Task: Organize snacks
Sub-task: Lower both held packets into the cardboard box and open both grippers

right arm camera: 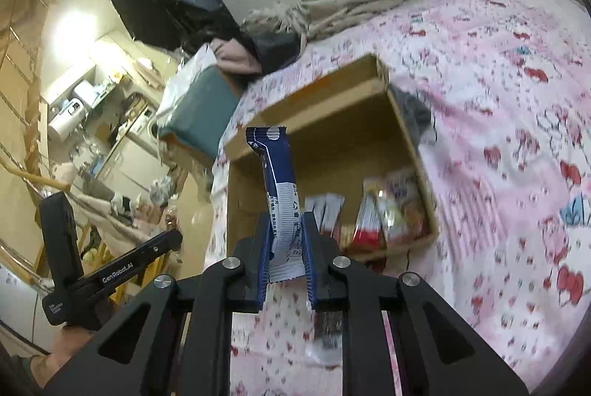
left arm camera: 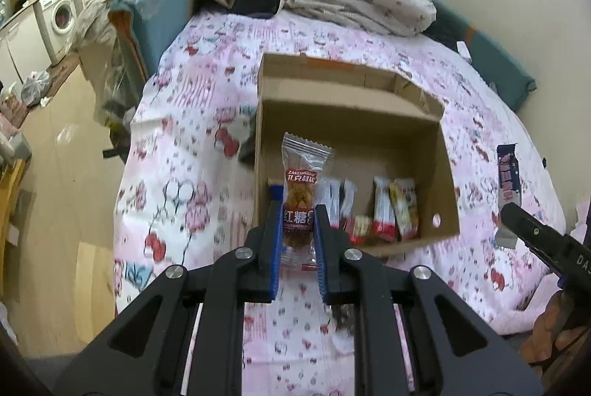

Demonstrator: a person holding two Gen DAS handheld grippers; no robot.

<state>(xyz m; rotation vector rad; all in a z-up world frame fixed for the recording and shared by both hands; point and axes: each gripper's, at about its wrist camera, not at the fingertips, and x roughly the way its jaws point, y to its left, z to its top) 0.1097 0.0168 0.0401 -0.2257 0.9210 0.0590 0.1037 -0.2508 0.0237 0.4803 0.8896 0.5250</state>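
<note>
Pink floral bedsheet (left arm camera: 207,122) is spread beneath an open brown cardboard box (left arm camera: 448,174) holding upright packets, perhaps five. Left gripper (left arm camera: 298,211) is clamped on a clear brown-sugar snack packet (left arm camera: 301,189); right gripper (right arm camera: 284,222) on a blue-and-white wrapped bar (right arm camera: 277,181), both above the box's near edge.

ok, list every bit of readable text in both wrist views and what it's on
"ZAKESHU", then "红糖": clear snack packet held in the left gripper.
"GenRobot.AI": side of the left gripper, seen from the right wrist view.
"DAS", cut off at the frame edge: right gripper body.
Blue and white snack bar in the right gripper: small print, unreadable.
Packets in the cardboard box: too blurred.
</note>
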